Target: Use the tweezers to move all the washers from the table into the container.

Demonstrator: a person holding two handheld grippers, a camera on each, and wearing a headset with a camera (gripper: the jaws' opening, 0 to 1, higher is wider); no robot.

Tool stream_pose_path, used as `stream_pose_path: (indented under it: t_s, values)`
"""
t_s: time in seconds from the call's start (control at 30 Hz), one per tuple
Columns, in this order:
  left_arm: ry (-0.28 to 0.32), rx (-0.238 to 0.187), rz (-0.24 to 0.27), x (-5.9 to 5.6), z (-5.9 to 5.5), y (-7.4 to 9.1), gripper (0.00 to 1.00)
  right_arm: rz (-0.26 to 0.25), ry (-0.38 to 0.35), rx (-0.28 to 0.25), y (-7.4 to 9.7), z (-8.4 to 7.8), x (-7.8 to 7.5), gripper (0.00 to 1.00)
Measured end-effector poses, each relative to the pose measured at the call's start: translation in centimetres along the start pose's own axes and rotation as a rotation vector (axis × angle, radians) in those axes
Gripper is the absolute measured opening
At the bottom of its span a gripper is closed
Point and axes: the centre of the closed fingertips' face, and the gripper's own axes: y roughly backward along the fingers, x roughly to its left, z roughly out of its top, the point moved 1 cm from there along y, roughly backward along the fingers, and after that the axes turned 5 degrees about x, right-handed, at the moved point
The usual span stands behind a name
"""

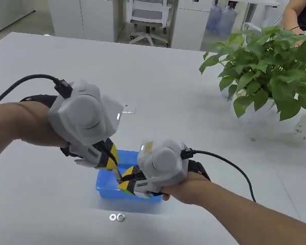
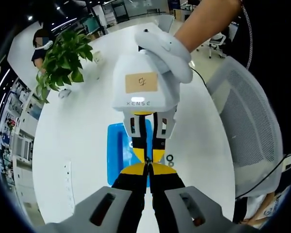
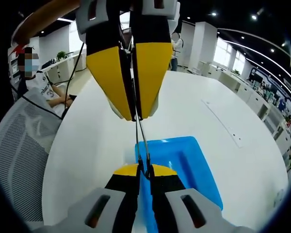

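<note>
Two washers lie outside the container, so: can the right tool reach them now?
Probably yes: the washers lie on open table beside the container, near the right tool; but the left tool also grips the tweezers.

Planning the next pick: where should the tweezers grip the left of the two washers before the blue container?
Probably on its ring, from above: one tweezers tip in the hole, the other outside the left rim. The washer lies flat on the table, and the second washer sits close on its right.
</note>
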Motion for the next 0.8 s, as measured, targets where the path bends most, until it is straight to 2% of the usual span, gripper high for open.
stream_pose_path:
  t_s: [0.33, 0.8]
  values:
    - [0.003, 0.006, 0.004, 1.3, -0.8, -1.1, 0.05, -0.007, -0.042, -0.005, -1.1, -0.6, -1.4, 0.09]
    - [0.018, 0.013, -0.013, 2.0, -2.1, -2.5, 0.05, 0.017, -0.066, 0.006, -2.9, -1.3, -2.2, 0.09]
